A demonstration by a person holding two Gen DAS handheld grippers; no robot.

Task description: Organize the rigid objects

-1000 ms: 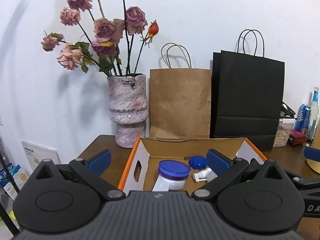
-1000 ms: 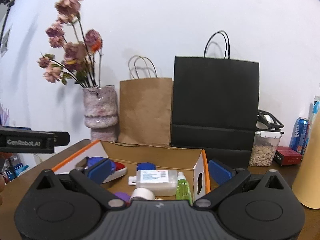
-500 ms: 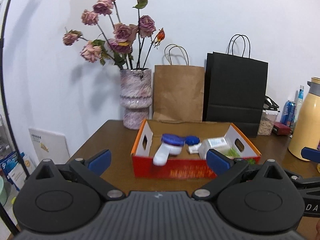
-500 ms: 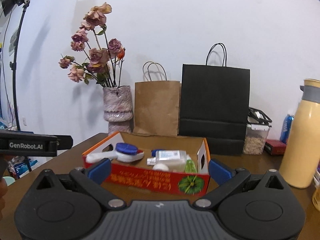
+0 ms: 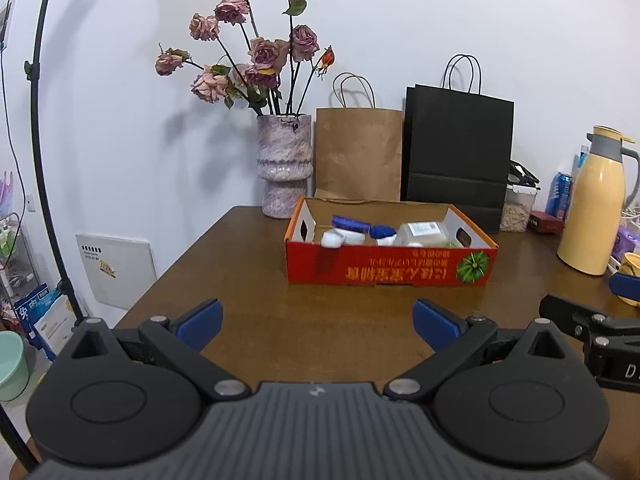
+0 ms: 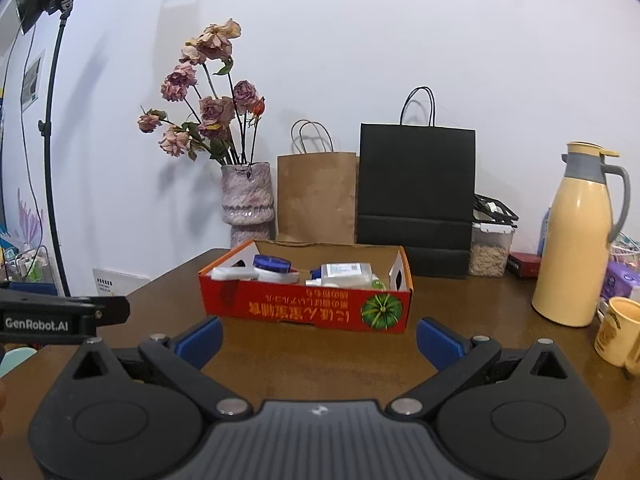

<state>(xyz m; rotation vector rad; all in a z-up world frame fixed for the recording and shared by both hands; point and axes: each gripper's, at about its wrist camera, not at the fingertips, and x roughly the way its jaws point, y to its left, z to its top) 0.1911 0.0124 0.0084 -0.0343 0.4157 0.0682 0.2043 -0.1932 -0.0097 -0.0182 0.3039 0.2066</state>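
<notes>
A red cardboard box (image 5: 390, 270) (image 6: 304, 308) stands on the brown table, well ahead of both grippers. Inside lie a white bottle with a blue cap (image 5: 346, 230) (image 6: 256, 270), a clear plastic bottle with a white label (image 5: 420, 232) (image 6: 346, 272), a small blue cap (image 5: 382, 232) and a green item at the right end, partly hidden by the wall. My left gripper (image 5: 318, 320) is open and holds nothing, low over the near table. My right gripper (image 6: 320, 338) is also open and holds nothing, at about the same distance.
Behind the box stand a vase of dried roses (image 5: 284, 168), a brown paper bag (image 5: 358, 152) and a black paper bag (image 5: 458, 148). To the right are a yellow thermos (image 6: 576, 240), a yellow cup (image 6: 614, 330) and a food jar (image 6: 490, 252). The table's left edge (image 5: 176, 264) drops off.
Both grippers have pulled back and risen away from the box, which now looks smaller and farther. Both stay open, with nothing in them.
</notes>
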